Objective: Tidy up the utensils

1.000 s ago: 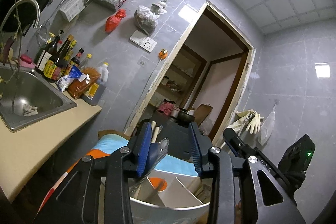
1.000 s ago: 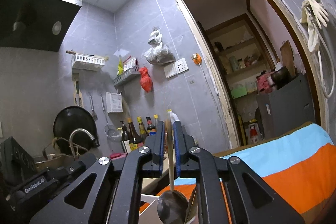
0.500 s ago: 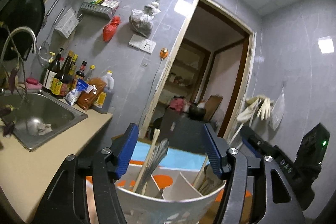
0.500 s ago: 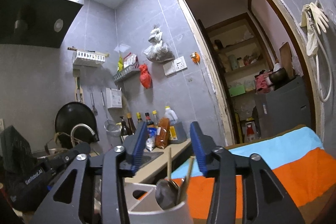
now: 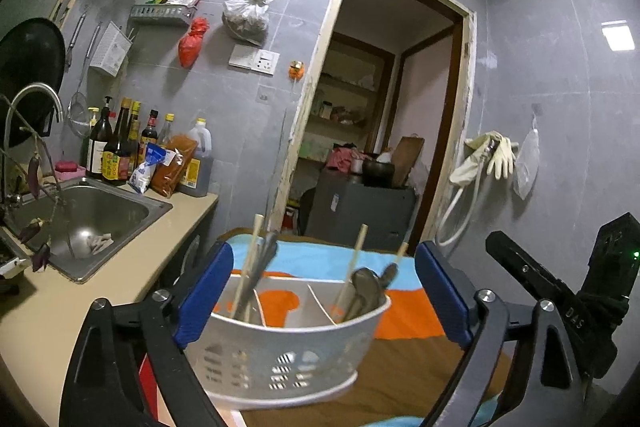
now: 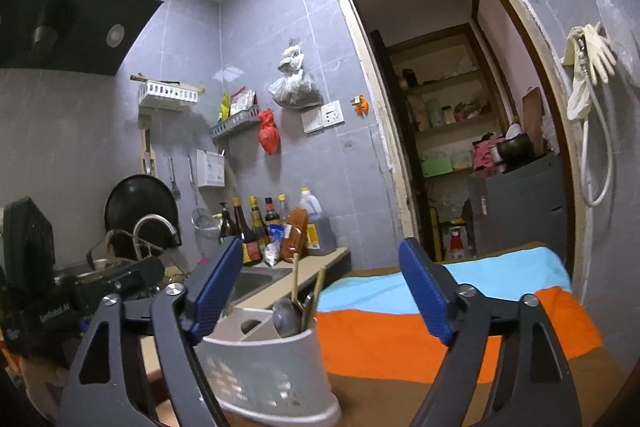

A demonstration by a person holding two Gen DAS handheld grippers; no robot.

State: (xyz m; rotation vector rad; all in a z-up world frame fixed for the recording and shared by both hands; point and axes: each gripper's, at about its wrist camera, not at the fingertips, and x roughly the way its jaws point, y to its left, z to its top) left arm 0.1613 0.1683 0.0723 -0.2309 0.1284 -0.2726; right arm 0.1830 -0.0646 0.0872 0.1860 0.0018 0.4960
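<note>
Right gripper point(image 5: 560, 291) body reads, perhaps, "DAS"; both jaws spread.

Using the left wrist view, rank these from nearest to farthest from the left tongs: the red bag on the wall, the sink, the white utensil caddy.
1. White utensil caddy: directly between the open left tongs, just ahead.
2. Sink: to the left, set in the counter.
3. Red bag: high on the far wall, upper left.
</note>
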